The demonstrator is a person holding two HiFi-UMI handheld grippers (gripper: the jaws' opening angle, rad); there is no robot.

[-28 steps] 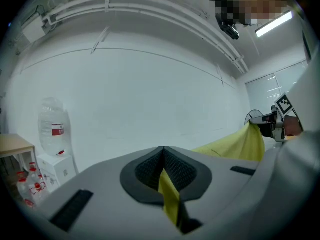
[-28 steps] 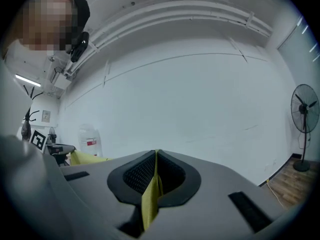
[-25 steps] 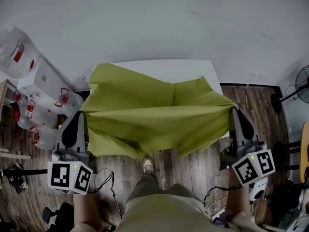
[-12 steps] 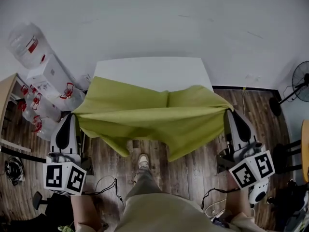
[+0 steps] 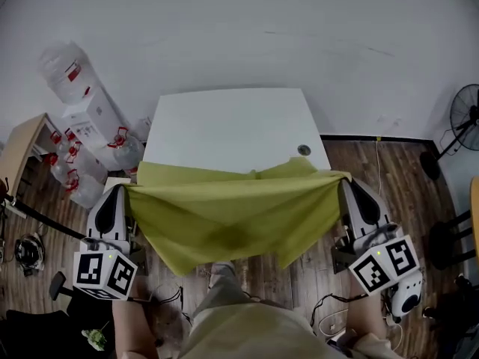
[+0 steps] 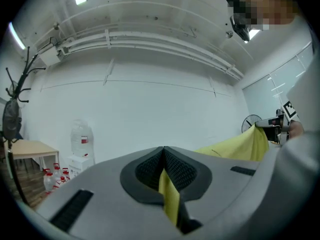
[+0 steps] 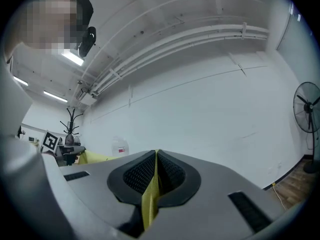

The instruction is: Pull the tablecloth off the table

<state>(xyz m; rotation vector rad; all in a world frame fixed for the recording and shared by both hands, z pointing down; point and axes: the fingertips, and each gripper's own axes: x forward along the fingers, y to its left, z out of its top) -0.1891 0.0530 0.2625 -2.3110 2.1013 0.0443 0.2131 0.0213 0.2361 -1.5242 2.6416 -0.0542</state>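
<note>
A yellow-green tablecloth point(image 5: 232, 212) hangs stretched between my two grippers, in front of the white table point(image 5: 224, 129); only its far edge still lies on the table's near rim. My left gripper point(image 5: 126, 191) is shut on the cloth's left corner, my right gripper point(image 5: 343, 179) on its right corner. In the left gripper view a strip of cloth point(image 6: 169, 194) is pinched between the black pads, and the rest of the cloth point(image 6: 240, 145) stretches toward the other gripper. The right gripper view shows the cloth point(image 7: 150, 196) clamped likewise between its pads.
A small round grommet point(image 5: 303, 150) sits in the tabletop near its right front. Water bottles and boxes point(image 5: 82, 118) stand left of the table, with a wooden desk point(image 5: 19, 152) beside them. A fan point(image 5: 464, 111) stands at the right. Cables lie on the wooden floor point(image 5: 322, 305).
The cloth has slid toward me off most of the tabletop, which now lies bare. Both grippers have drawn back with its corners, still clamped.
</note>
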